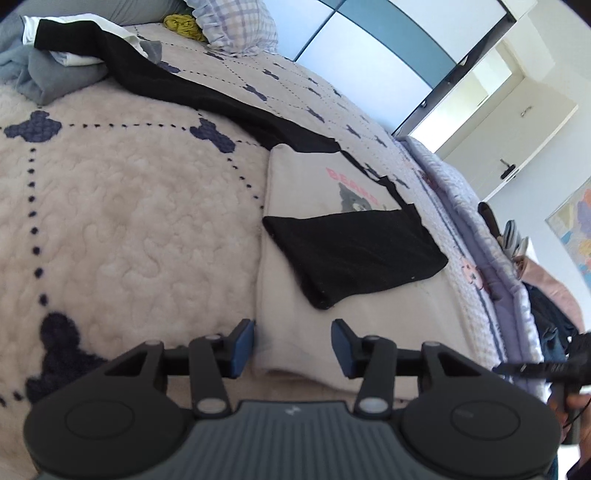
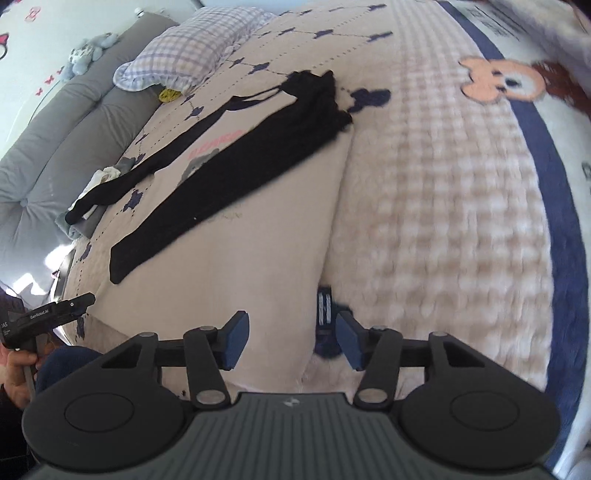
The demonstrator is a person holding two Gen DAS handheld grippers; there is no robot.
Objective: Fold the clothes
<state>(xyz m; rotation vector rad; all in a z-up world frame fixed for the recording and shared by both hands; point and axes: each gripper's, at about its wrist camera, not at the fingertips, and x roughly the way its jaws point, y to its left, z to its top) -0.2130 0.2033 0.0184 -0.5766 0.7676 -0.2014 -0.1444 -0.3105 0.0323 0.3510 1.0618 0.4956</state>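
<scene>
Left wrist view: one left gripper [image 1: 292, 345], fingers [image 1: 242, 345] released, nothing between them, poised over the near hem of one cream garment [image 1: 295, 295] lying flat on the bed [image 1: 110, 221]. The garment lies straight ahead of the fingers, long axis running away from them; its cartoon print [image 1: 356, 195] sits at the far end. One black sleeve [image 1: 354, 254] lies folded across the garment's middle; a second black sleeve [image 1: 192, 88] stretches off the garment's far left corner toward one heap of unfolded clothes [image 1: 55, 70]. One checked pillow [image 1: 236, 26] lies beyond the garment. The right gripper's tip [image 1: 535, 367] shows off the garment's right edge. Right wrist view: one right gripper [image 2: 291, 341], fingers [image 2: 349, 341] released and empty, above the near right corner of the cream garment [image 2: 240, 266], where one label [image 2: 325, 304] shows at the edge. The garment extends ahead and leftward of these fingers. Two black sleeves counted again: one [image 2: 236, 177] crossing the garment, one [image 2: 155, 166] trailing past its far side. Judgement: both hands stand equally near the hem, suited to folding it away lengthwise.
</scene>
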